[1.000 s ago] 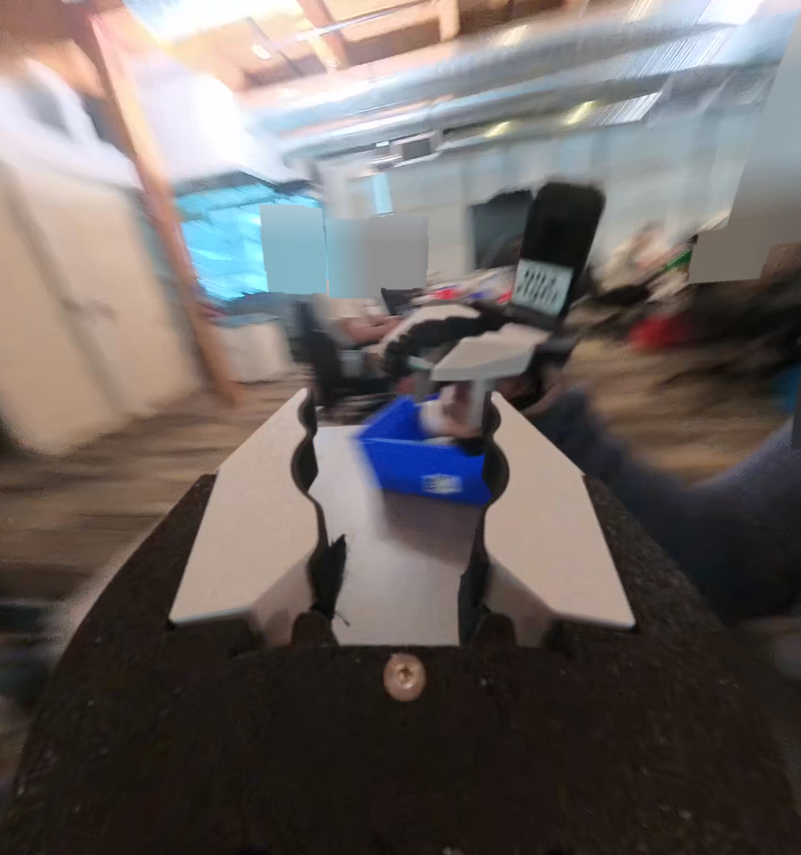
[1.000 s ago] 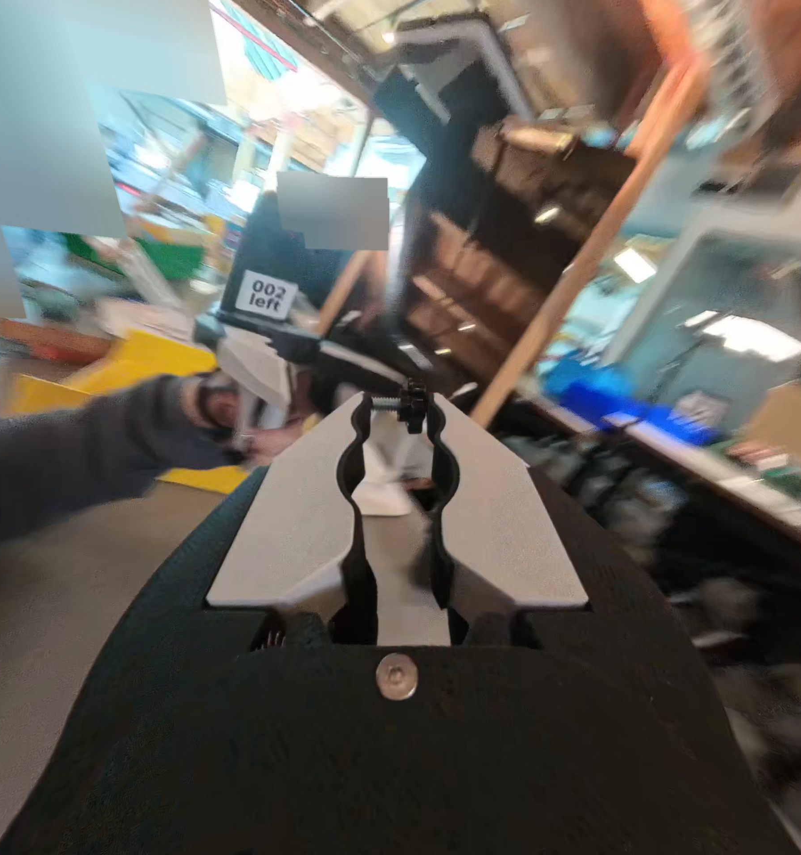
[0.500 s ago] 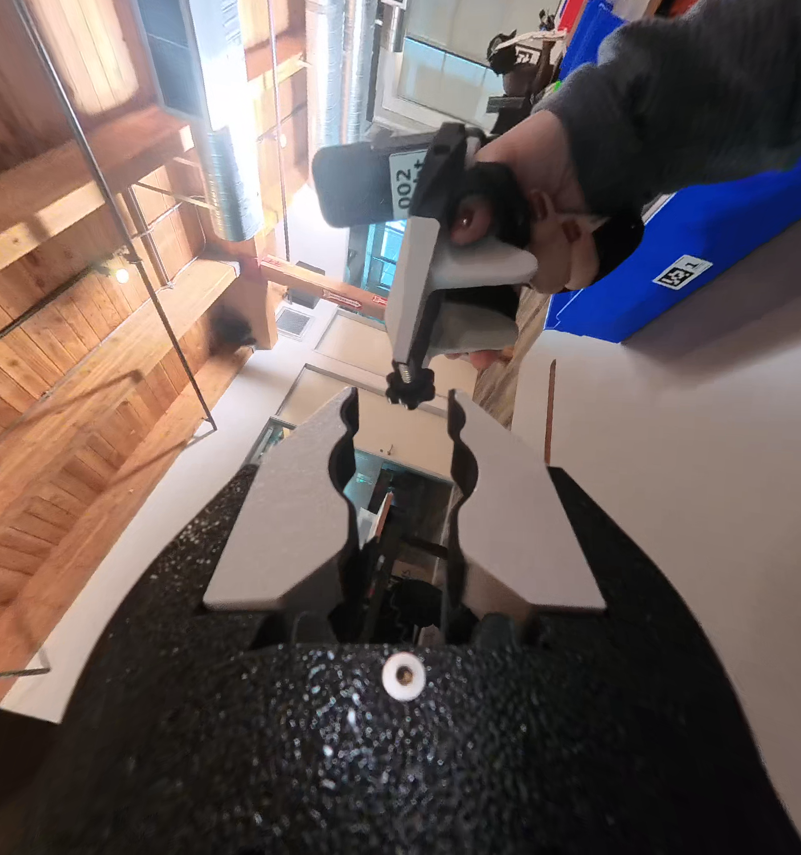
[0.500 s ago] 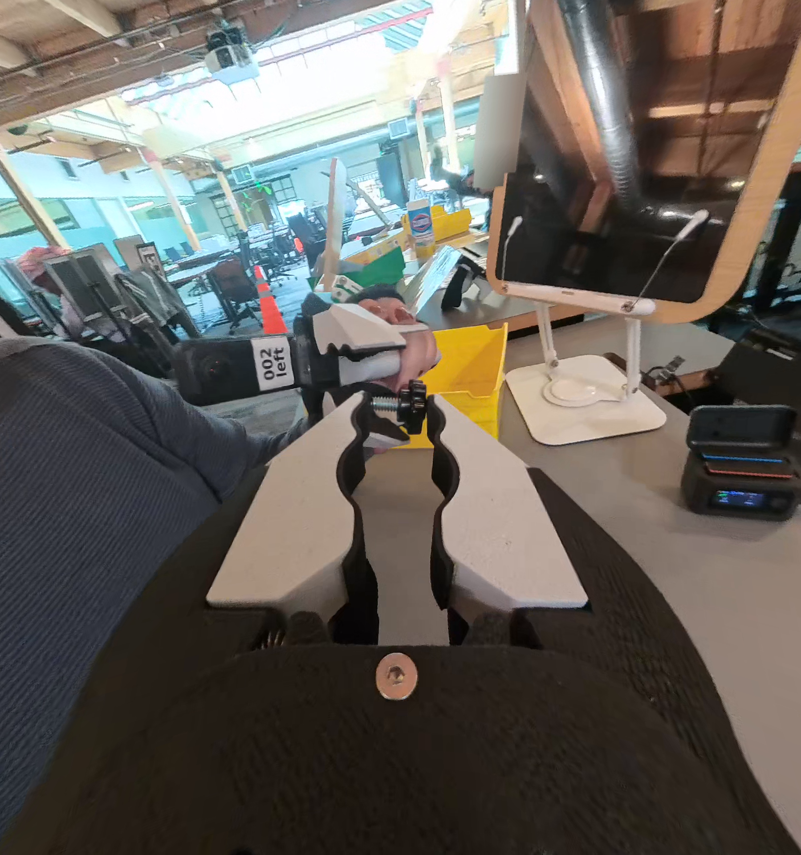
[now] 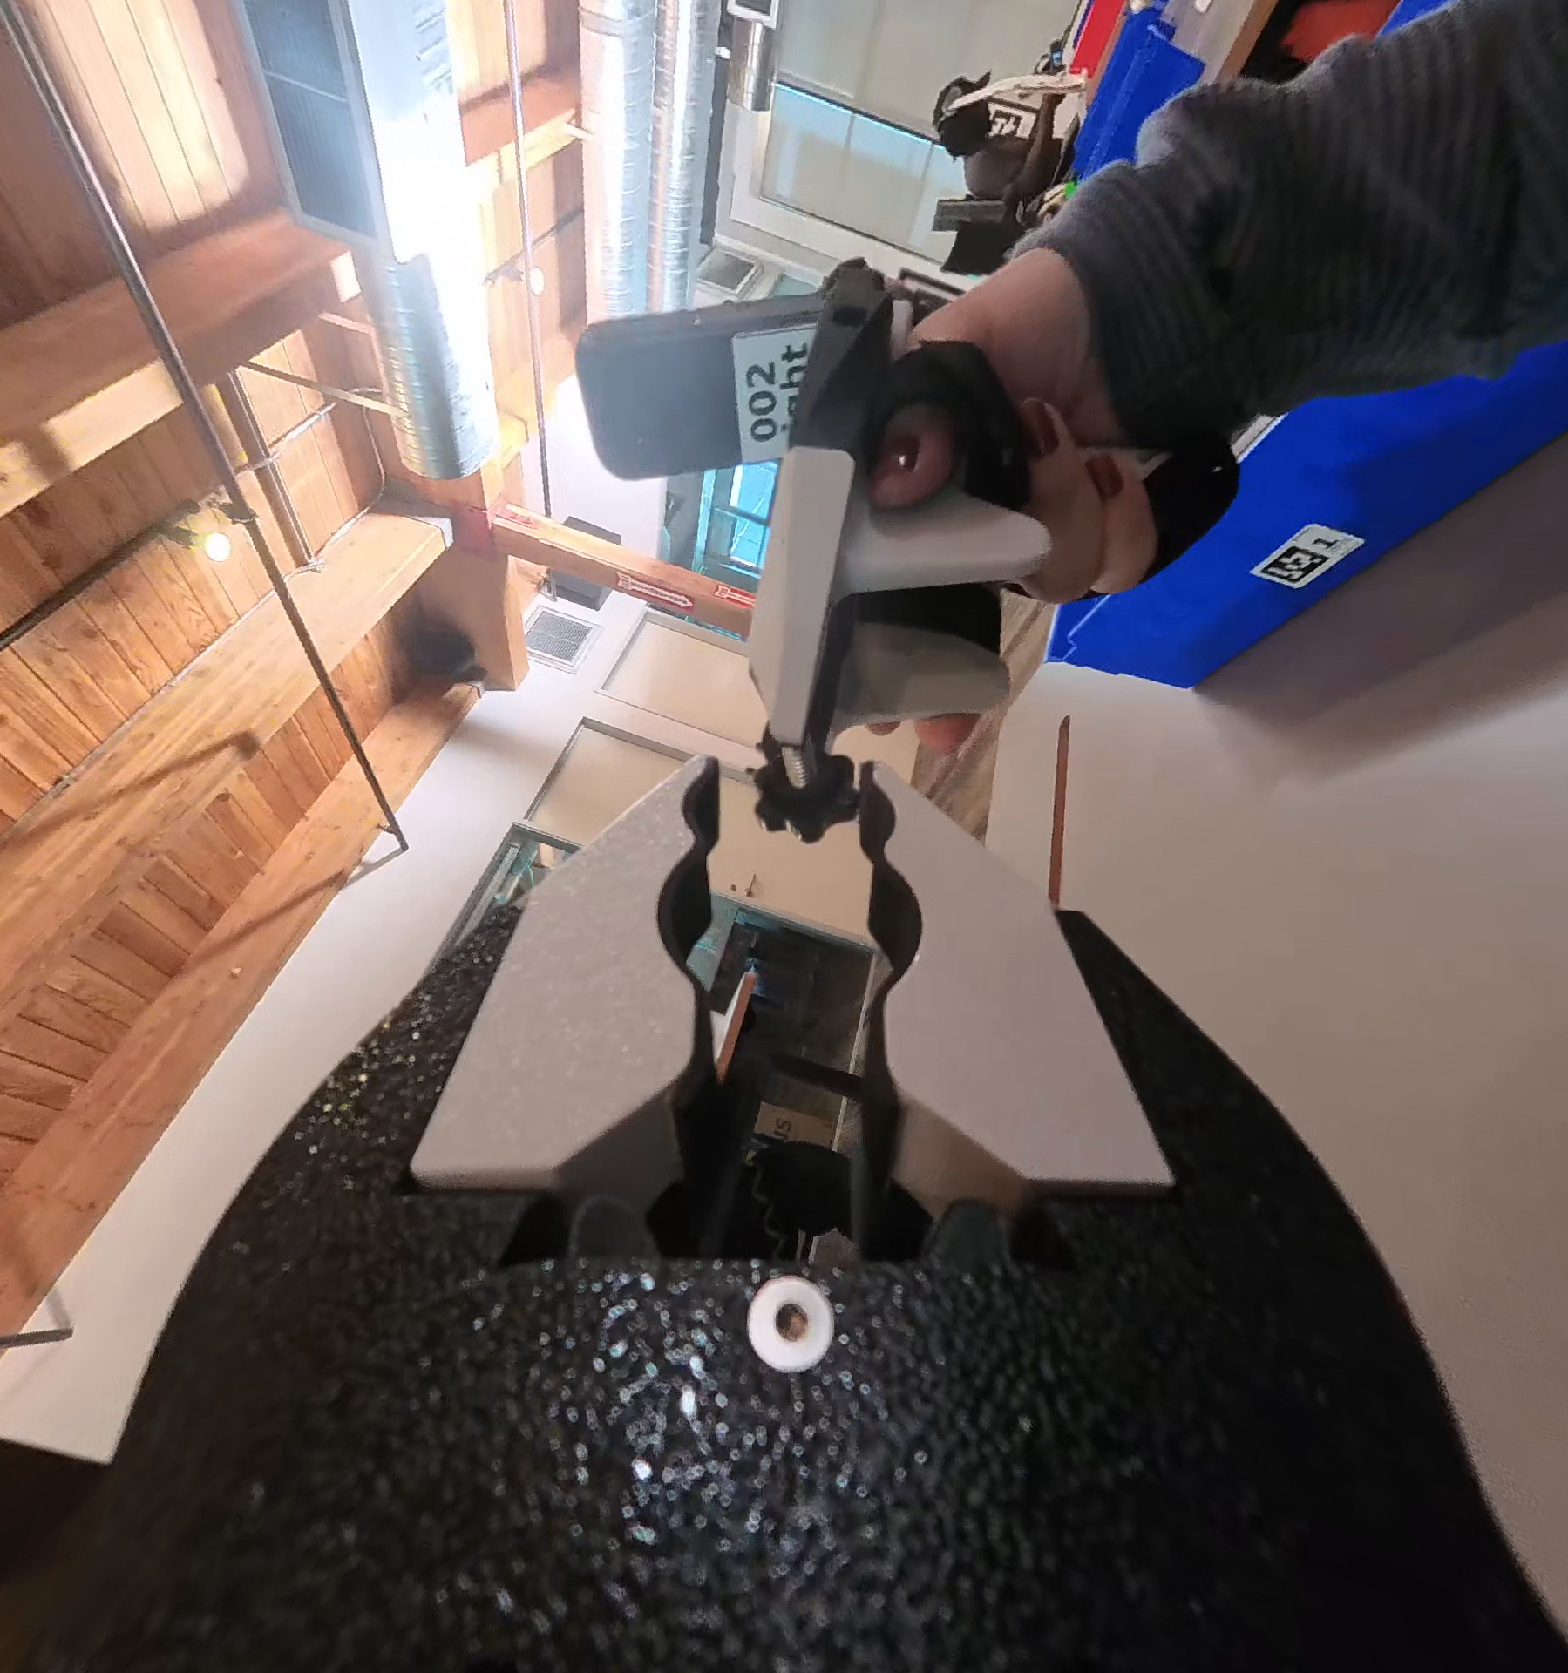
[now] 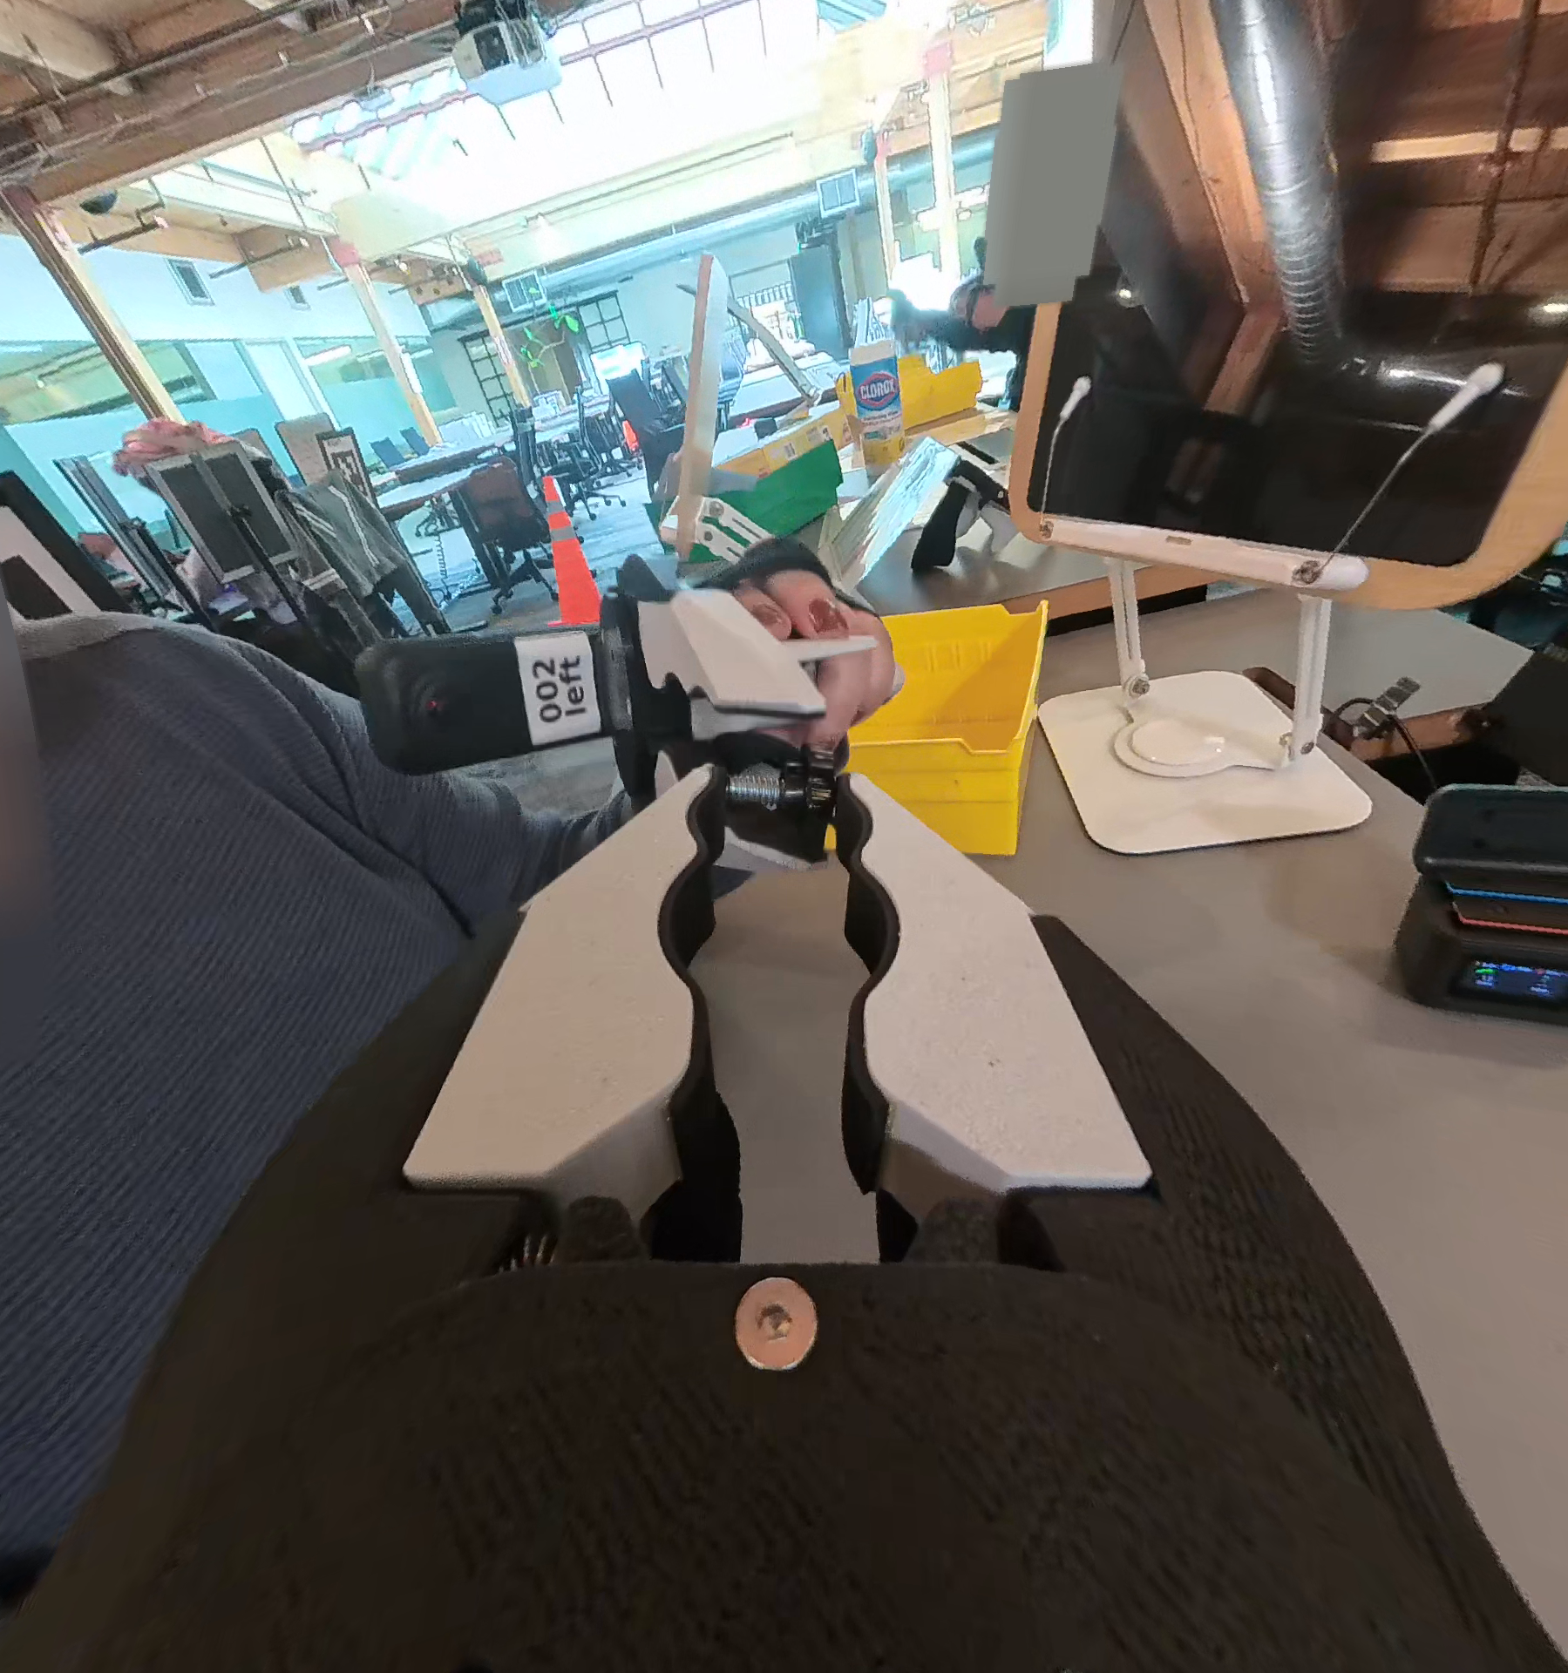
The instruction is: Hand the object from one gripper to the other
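The object is a small black knob with a threaded metal screw (image 6: pixel 784 789). My right gripper (image 6: pixel 782 786) is shut on it at the fingertips and holds it crosswise above the table. In the left wrist view the knob (image 5: pixel 803 806) sits between the tips of my left gripper (image 5: pixel 791 786), whose jaws stand apart around it. There the right gripper's fingers (image 5: pixel 803 588) come down from above onto the knob. In the right wrist view the left gripper's fingers (image 6: pixel 744 665) sit above and below the knob.
A yellow bin (image 6: pixel 943 697) stands on the grey table (image 6: pixel 1305 1132) just beyond the grippers. A white stand (image 6: pixel 1206 760) holding a wood-framed screen and a black device (image 6: pixel 1522 914) are at the right. A blue bin (image 5: pixel 1396 507) shows behind the right hand. The tips of both grippers are at nearly the same place.
Both grippers swung round and came together. The left gripper has closed in, and the knob now lies between its open fingertips. The right gripper has kept its hold on the knob.
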